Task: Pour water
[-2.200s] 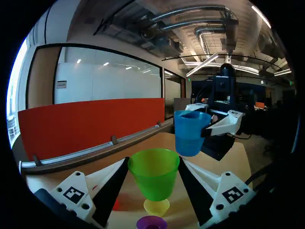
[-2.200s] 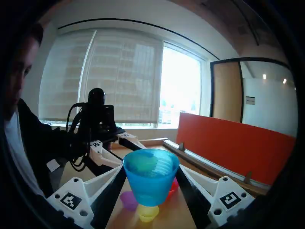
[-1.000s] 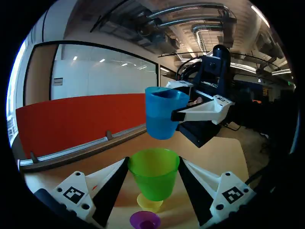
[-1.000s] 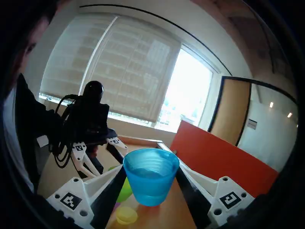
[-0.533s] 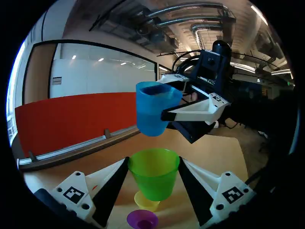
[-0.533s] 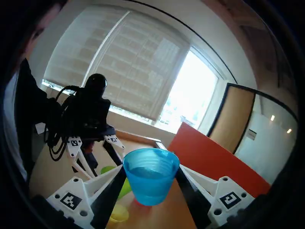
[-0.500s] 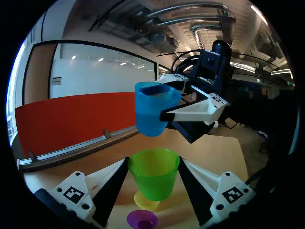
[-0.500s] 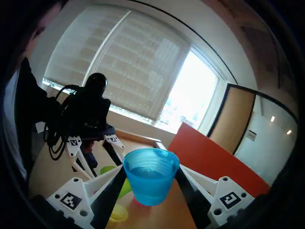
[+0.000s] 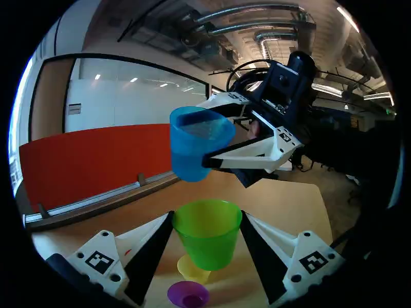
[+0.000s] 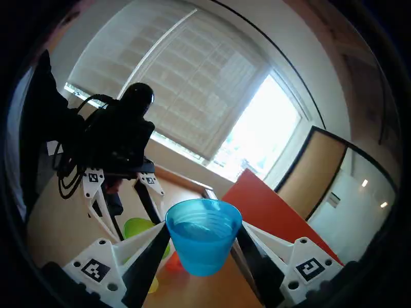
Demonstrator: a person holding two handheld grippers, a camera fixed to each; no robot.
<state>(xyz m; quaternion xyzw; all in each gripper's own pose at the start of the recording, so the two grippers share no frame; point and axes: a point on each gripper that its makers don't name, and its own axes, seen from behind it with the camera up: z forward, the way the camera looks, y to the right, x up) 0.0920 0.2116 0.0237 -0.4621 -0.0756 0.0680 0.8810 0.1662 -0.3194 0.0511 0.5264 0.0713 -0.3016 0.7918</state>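
My left gripper (image 9: 205,219) is shut on a green cup (image 9: 207,238), held upright above the wooden table (image 9: 293,205). Above the green cup hangs a blue cup (image 9: 196,145) with water in it, tipped toward me and gripped by my right gripper (image 9: 208,134). No stream of water shows. In the right gripper view the blue cup (image 10: 204,244) sits between my right gripper's (image 10: 204,227) fingers, its water surface slanted. Lower left there, the left gripper (image 10: 131,218) holds the green cup (image 10: 134,231).
A yellow cup (image 9: 191,268) and a purple cup (image 9: 188,294) stand on the table below the green cup. A red cup (image 10: 174,262) shows behind the blue one. A red partition (image 9: 97,159) runs along the table's far edge. A person (image 10: 28,128) stands at the left.
The right gripper has carried the blue cup up and over the green cup and tipped it further. The left gripper and green cup have stayed put.
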